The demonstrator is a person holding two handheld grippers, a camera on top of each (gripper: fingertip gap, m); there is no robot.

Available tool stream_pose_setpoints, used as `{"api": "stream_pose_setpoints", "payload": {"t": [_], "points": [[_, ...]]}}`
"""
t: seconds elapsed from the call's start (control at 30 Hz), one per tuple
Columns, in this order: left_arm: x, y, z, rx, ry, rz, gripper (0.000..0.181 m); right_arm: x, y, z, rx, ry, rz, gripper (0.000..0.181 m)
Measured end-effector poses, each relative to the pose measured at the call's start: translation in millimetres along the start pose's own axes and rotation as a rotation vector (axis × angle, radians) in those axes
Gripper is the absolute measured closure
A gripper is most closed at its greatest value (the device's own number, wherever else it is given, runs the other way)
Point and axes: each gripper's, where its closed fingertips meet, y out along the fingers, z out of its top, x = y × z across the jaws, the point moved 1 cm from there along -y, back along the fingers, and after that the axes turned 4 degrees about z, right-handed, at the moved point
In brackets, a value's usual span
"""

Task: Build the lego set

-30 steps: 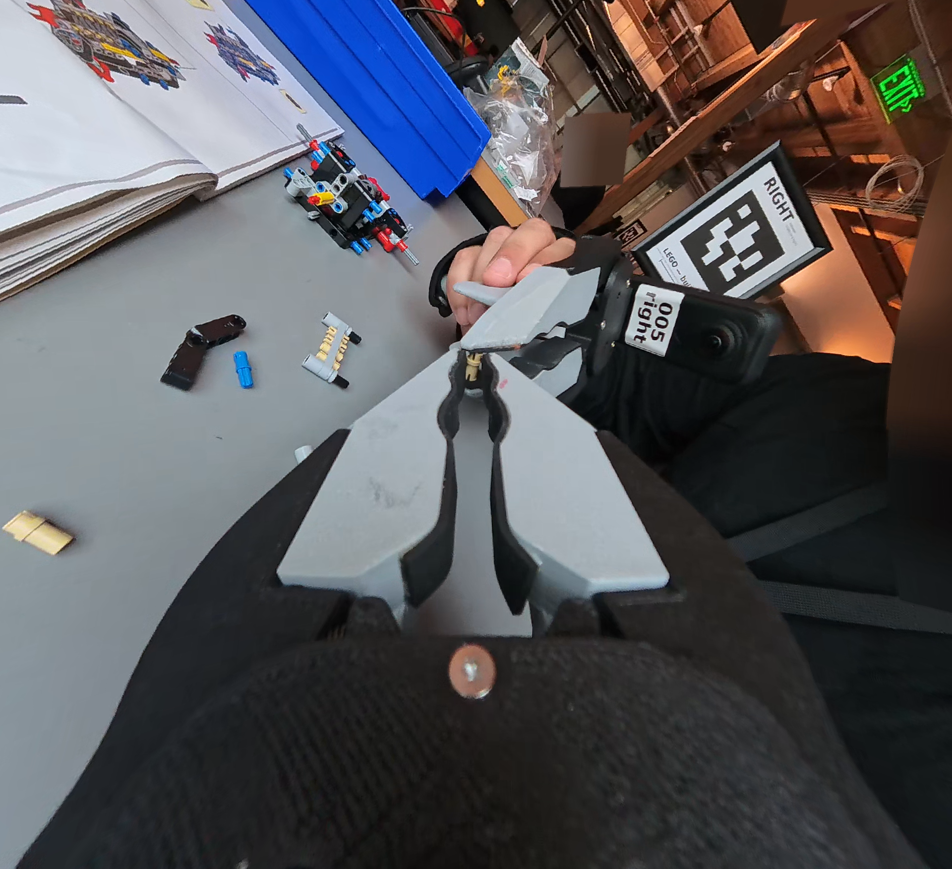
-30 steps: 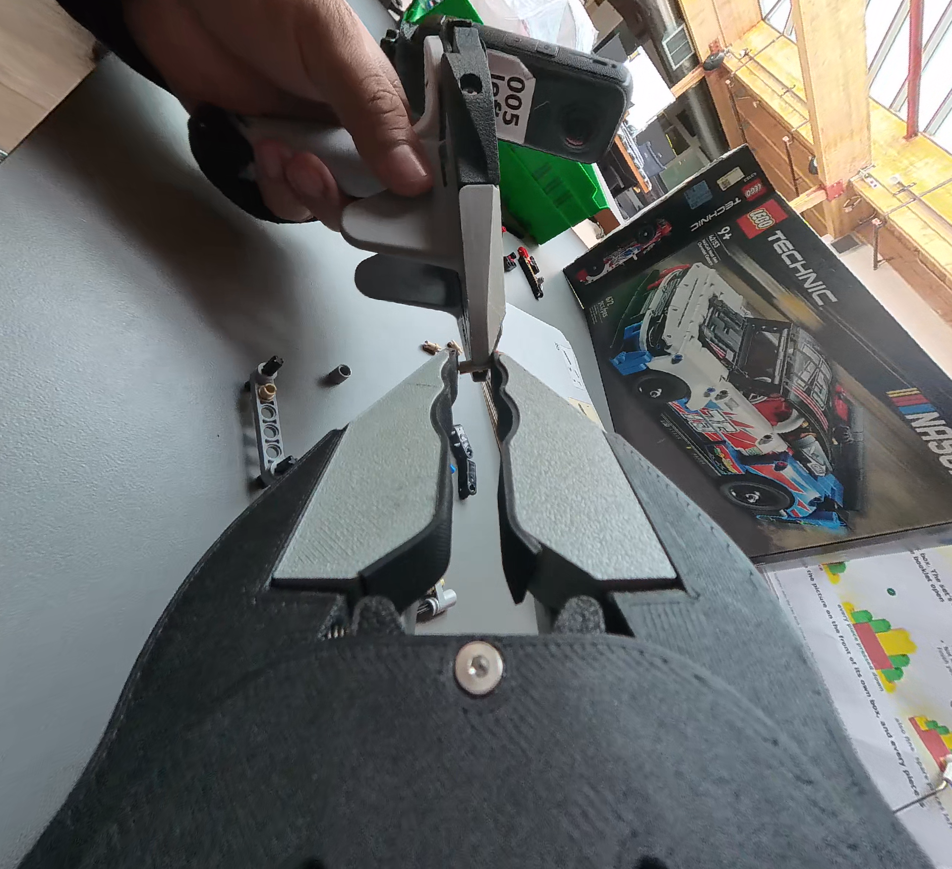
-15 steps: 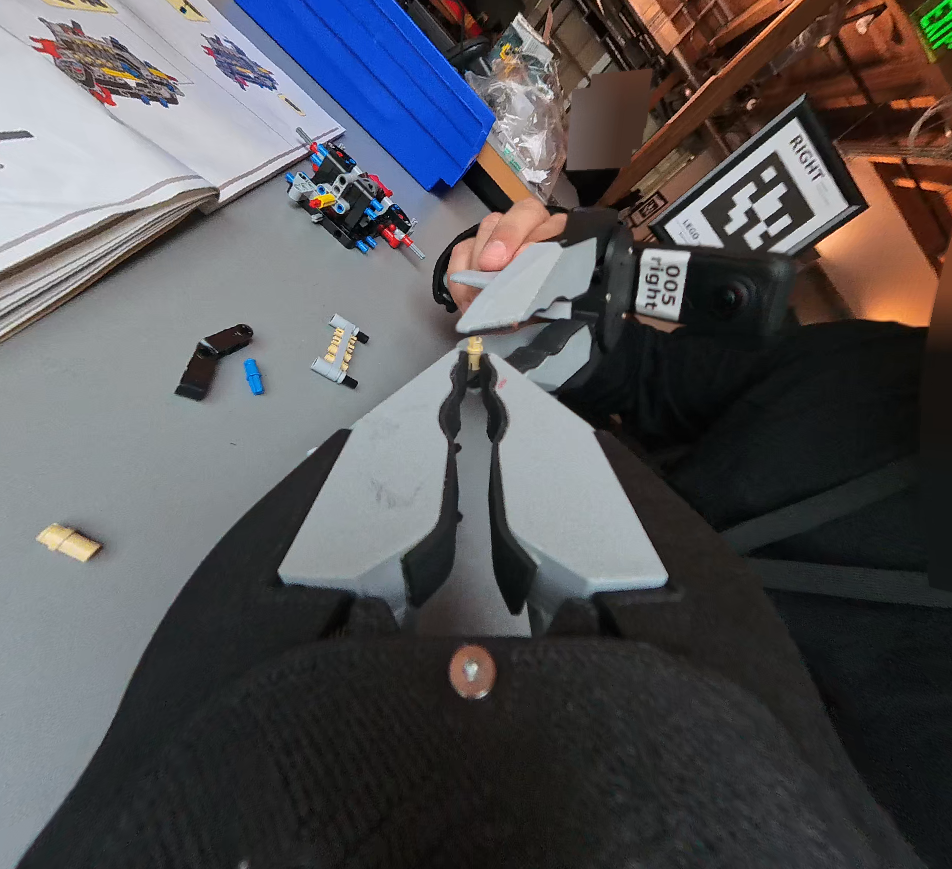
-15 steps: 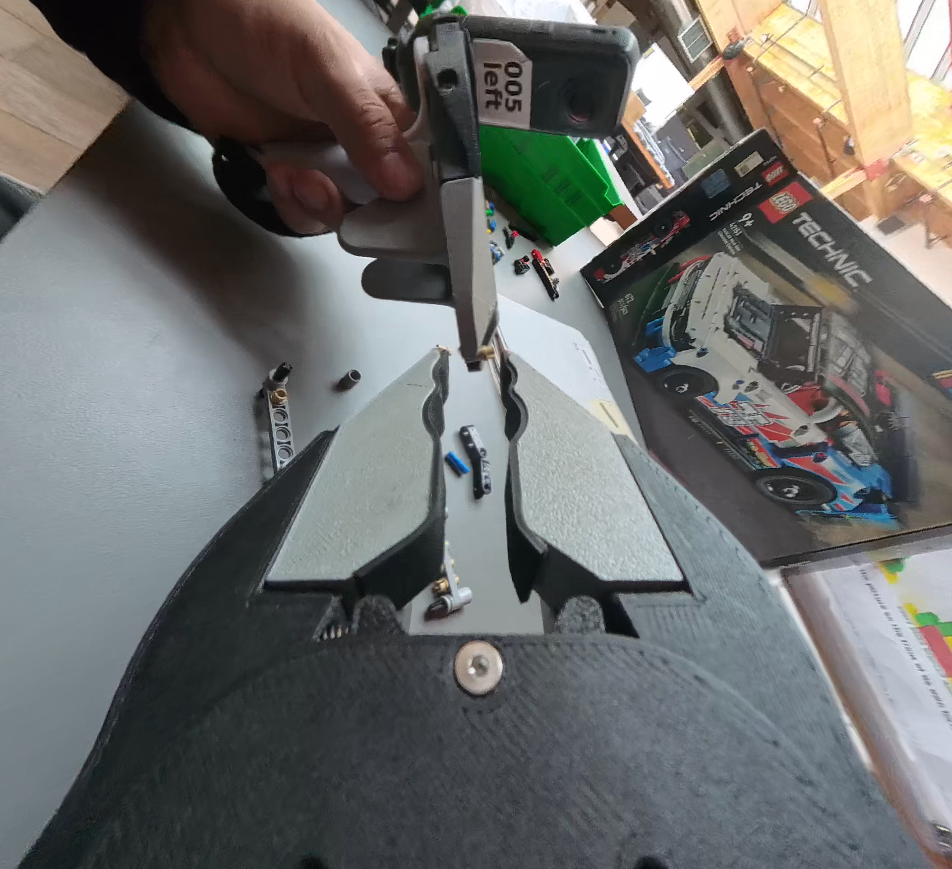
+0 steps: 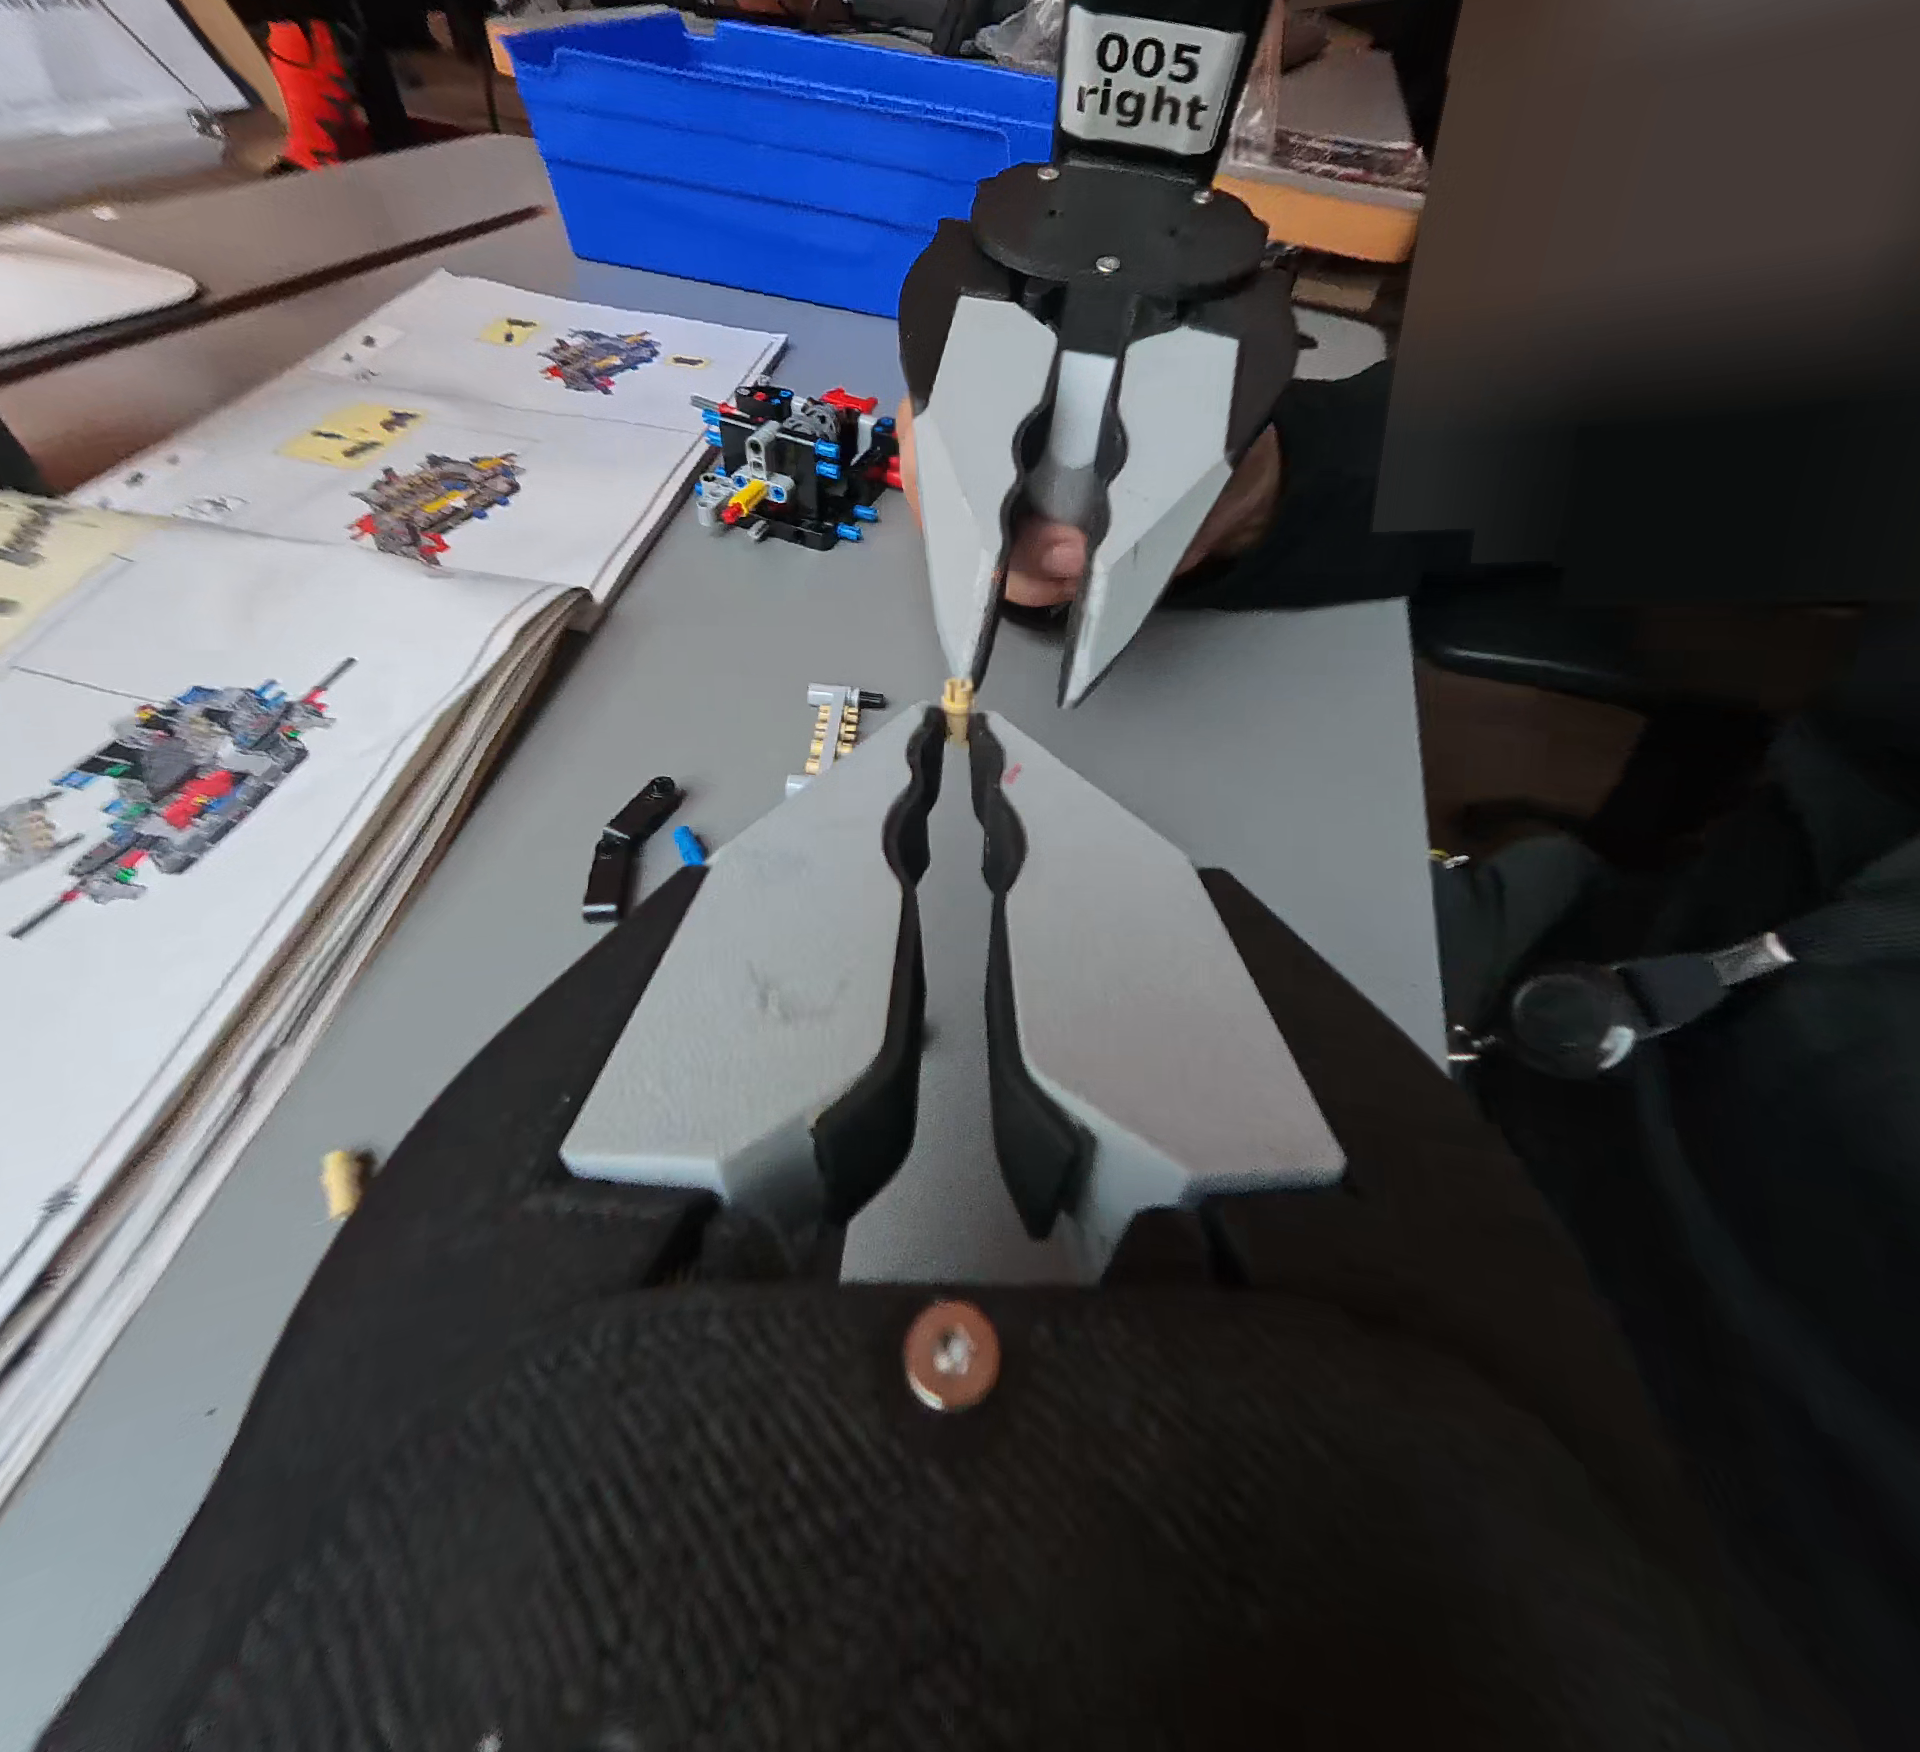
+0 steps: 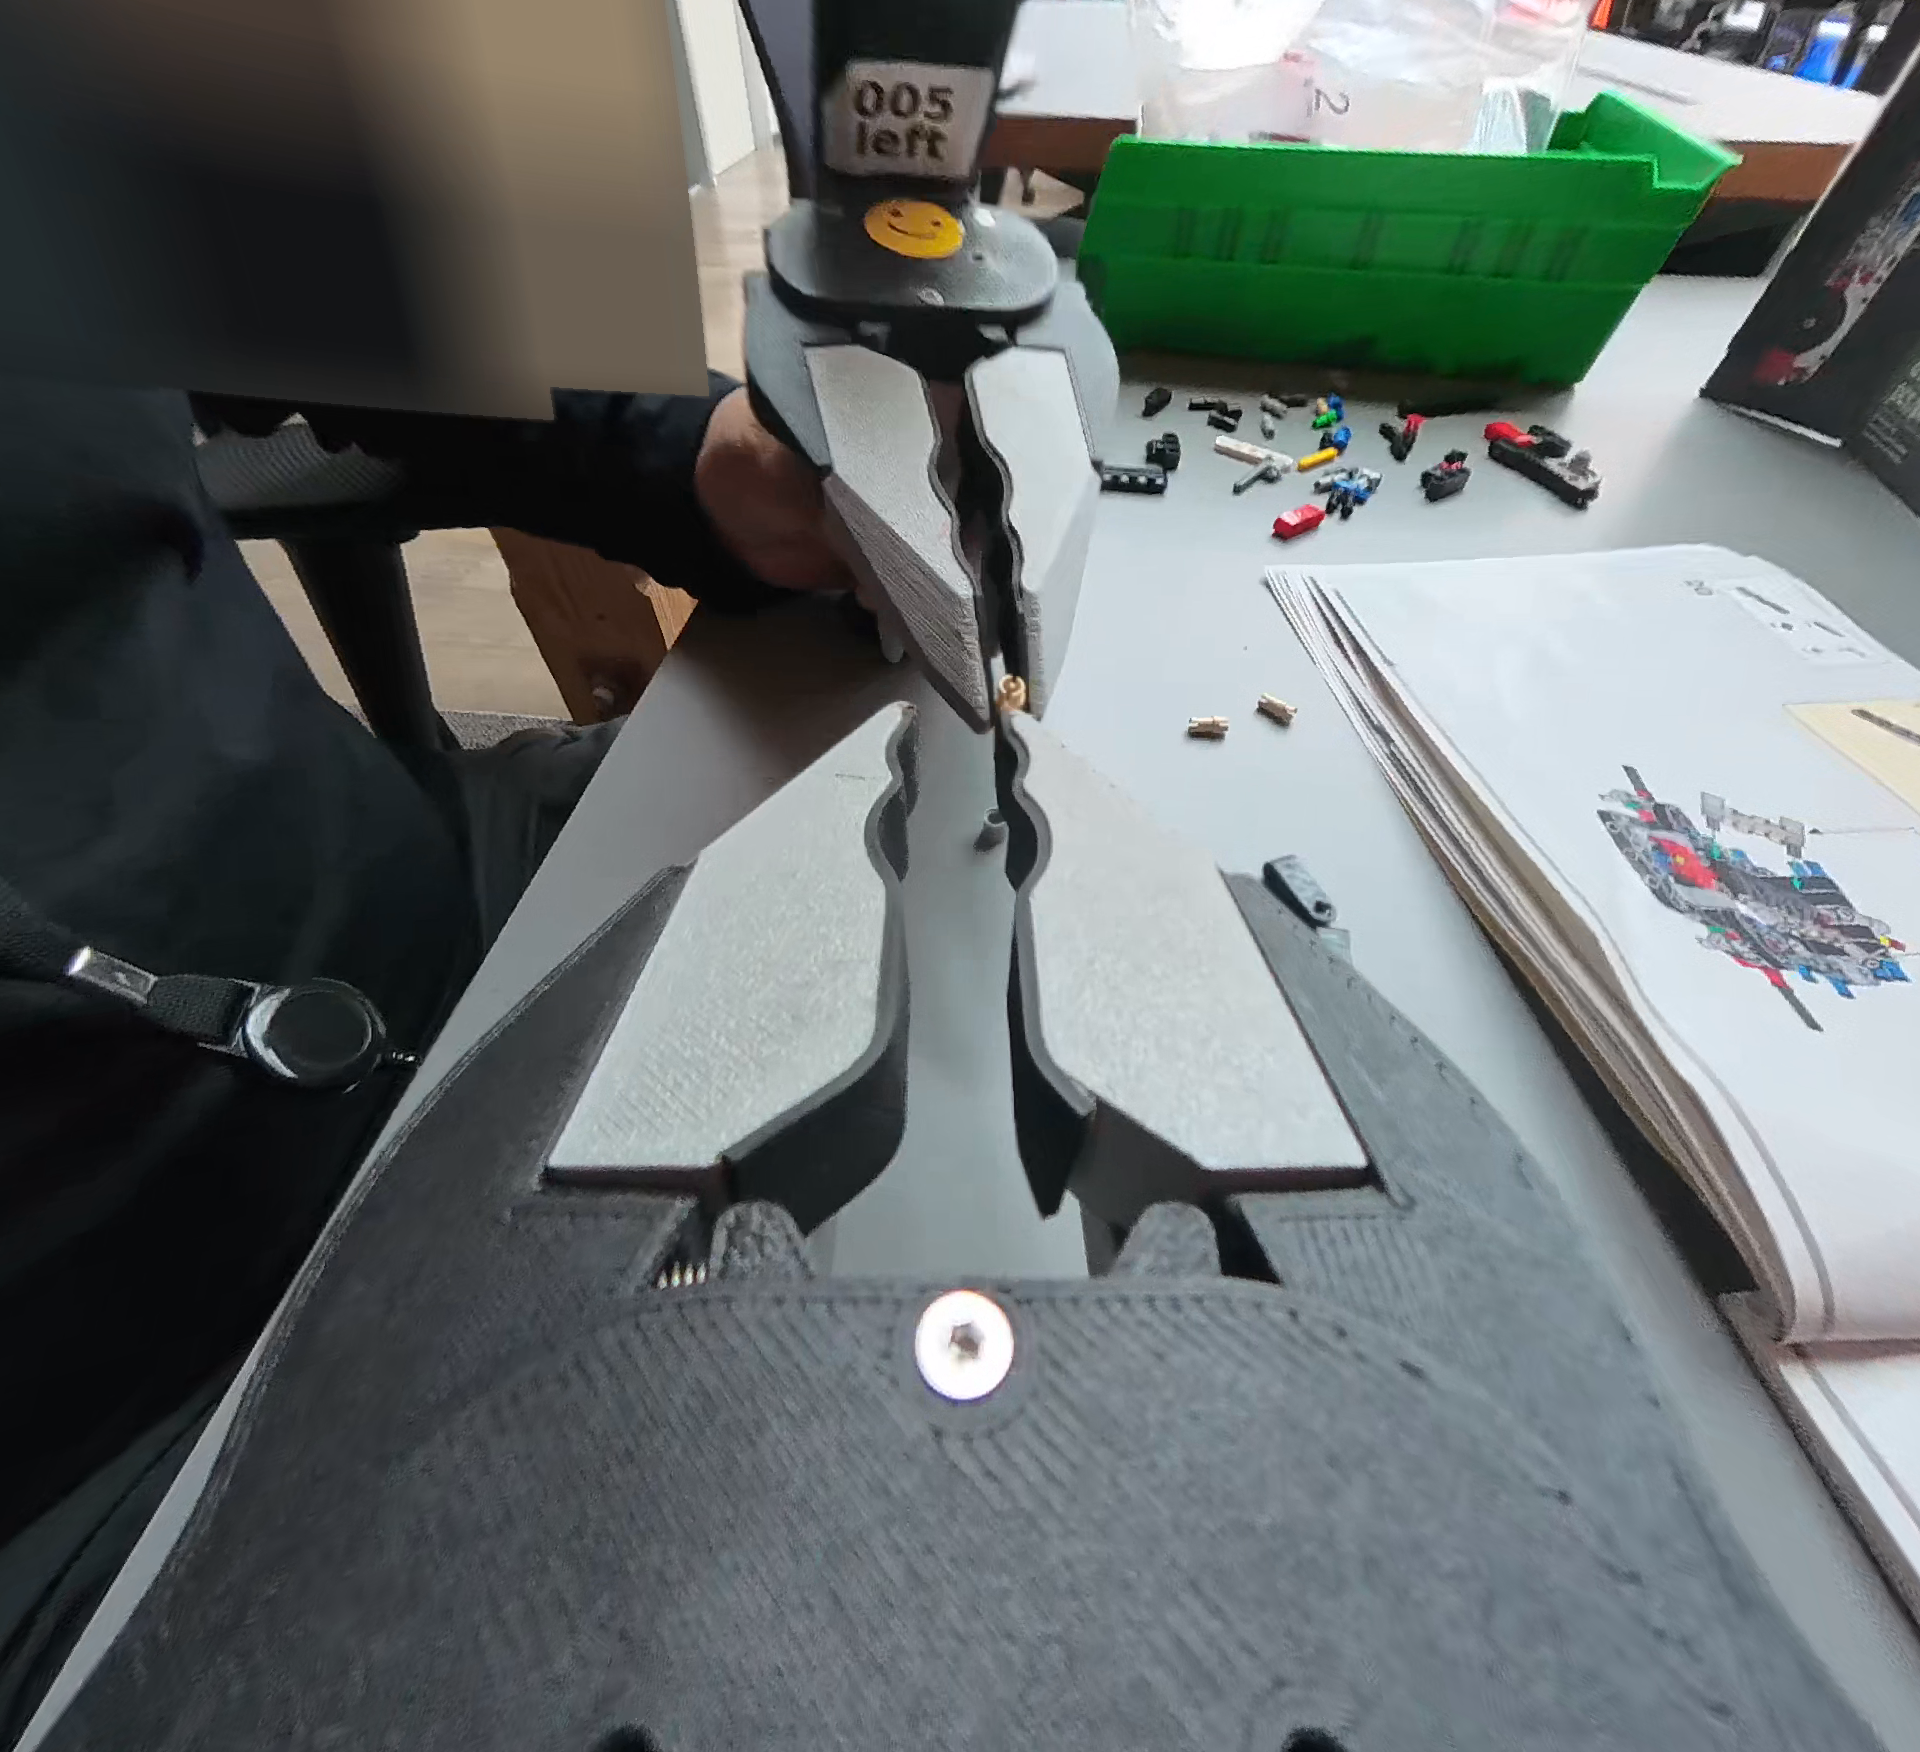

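My left gripper (image 5: 954, 728) is shut on a small tan pin (image 5: 954, 700) that sticks out past its tips, held above the grey table (image 5: 675, 663) near its front edge. My right gripper (image 6: 963, 723) is open and empty, facing the left one tip to tip. In the left wrist view the right gripper (image 5: 1027, 682) has one fingertip right at the pin's end. In the right wrist view the left gripper (image 6: 1000, 707) holds the pin (image 6: 1010, 692) just beyond my right fingertip. A black partial build (image 5: 795, 466) stands by the open instruction booklet (image 5: 260, 663).
A grey beam with tan pins (image 5: 831, 731), a black bent piece (image 5: 629, 845), a blue pin (image 5: 688, 840) and a tan piece (image 5: 341, 1181) lie on the table. A blue bin (image 5: 769, 133) stands behind. A green bin (image 6: 1351, 248), scattered loose parts (image 6: 1340, 466) and two tan pins (image 6: 1205, 723) lie far right. Only a small space, under 4 cm, lies between the two pairs of fingers. The black partial build (image 5: 795, 466) is about 20 cm from both grippers' fingertips.
Both grippers have swung round and now face each other head on, level over the table edge. The left stays shut on the tan pin; the right stays open.
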Motion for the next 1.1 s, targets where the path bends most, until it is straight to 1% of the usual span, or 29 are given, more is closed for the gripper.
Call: {"api": "stream_pose_setpoints", "payload": {"t": [0.07, 0.13, 0.27, 0.43, 0.6, 0.8, 0.87, 1.1], "points": [[0.2, 0.9, -1.4, -0.01, 0.069, 0.045, 0.179, 1.4, 3.4, -4.1, -0.03, -0.002, -0.027, 0.174], [0.0, 0.8, -0.8, -0.004, 0.109, 0.074, 0.179, 3.5, 2.8, -3.0, -0.027, -0.033, -0.059, 0.179], [-1.1, 2.5, -3.8, -0.024, 0.099, 0.081, 0.179, 8.2, 1.9, -4.5, -0.052, -0.06, -0.108, 0.176], [-0.6, 7.8, -10.5, -0.077, 0.156, 0.126, 0.179, 10.8, 2.9, -8.2, -0.108, -0.139, -0.173, 0.18], [-2.6, 9.0, -11.9, -0.089, 0.134, 0.124, 0.179, 12.8, 2.9, -9.9, -0.138, -0.183, -0.204, 0.181], [-1.6, 8.6, -9.2, -0.069, 0.108, 0.097, 0.179, 11.4, 0.1, -6.2, -0.09, -0.126, -0.159, 0.181], [-2.2, 8.4, -8.9, -0.067, 0.107, 0.101, 0.176, 10.3, -1.6, -3.3, -0.072, -0.129, -0.153, 0.181], [0.9, 9.8, -10.9, -0.082, 0.131, 0.097, 0.178, 8.2, -0.2, -5.5, -0.08, -0.144, -0.137, 0.18]]}}
